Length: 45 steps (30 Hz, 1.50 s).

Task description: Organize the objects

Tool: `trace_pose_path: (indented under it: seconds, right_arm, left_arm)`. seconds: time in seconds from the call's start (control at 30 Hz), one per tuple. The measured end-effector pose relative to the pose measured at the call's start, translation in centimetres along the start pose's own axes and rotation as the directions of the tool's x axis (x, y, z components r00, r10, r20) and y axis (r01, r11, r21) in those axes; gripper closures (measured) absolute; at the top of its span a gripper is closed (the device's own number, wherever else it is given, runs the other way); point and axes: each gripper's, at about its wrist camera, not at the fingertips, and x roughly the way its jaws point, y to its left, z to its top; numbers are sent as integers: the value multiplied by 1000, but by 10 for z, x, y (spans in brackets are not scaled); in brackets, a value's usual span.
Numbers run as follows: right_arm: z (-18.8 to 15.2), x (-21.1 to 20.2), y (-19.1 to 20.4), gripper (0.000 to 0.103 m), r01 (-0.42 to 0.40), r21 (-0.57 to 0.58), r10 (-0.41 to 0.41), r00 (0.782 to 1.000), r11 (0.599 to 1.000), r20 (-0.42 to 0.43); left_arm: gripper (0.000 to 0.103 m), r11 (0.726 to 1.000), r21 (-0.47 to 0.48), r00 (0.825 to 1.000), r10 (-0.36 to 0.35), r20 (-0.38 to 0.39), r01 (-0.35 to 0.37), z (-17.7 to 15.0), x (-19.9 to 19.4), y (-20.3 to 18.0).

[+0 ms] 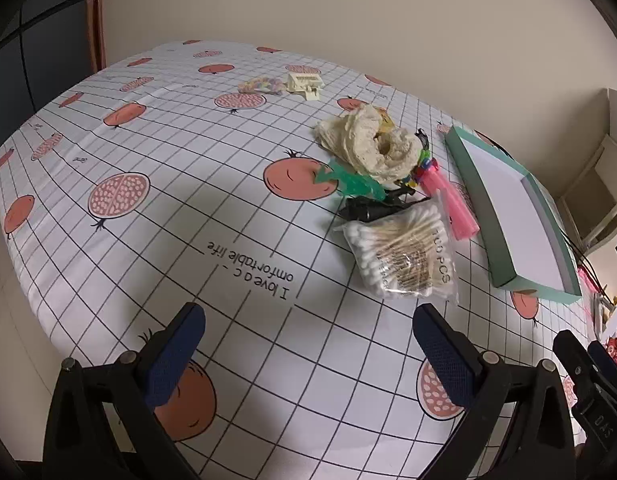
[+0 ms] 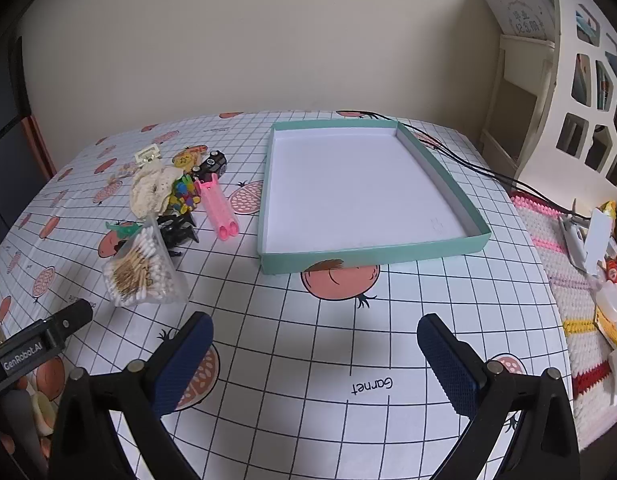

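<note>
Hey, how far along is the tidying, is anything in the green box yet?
Nothing looks done: the green box holds nothing. Nothing is in hand either; the left gripper and right gripper are both open. Left to move: the cotton swab bag, pink tube, cream lace cloth and other small items beside the box.

Left tongs [image 1: 308, 344] and right tongs [image 2: 314, 354]: black plastic frames, navy textured pads [image 2: 184, 364], silver pivot screws [image 2: 135, 367]; white "GenRobot.AI" lettering on one body.

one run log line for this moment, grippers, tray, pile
left gripper: open, above cloth | right gripper: open, facing tray | green tray: empty | cotton swab bag: in pile left of tray
</note>
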Motion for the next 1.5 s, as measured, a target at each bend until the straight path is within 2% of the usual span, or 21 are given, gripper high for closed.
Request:
trace_pose_path:
  seconds: [0.33,1.1,1.37,1.5]
  right_arm:
    - [1,1,-2,0,-1,5,1,1000,1000,-2]
    - [0,3,-2,0,3,4,-3,1000,1000,-12]
    - [1,2,-1,0,2,4,-2,1000,1000,-12]
    - [13,-2,4,0,-14,-10,13,1000,1000,-16]
  left_arm:
    - [0,999,-25,1000,24,1,-24,1,0,6]
    - [0,1000,-20,1000,14,20,-13,2,-1,4]
    - [0,1000,-9,1000,9,8,-8,3,-1,3]
    - [0,1000,-3,999,-16,-28,16,12,-2,-2]
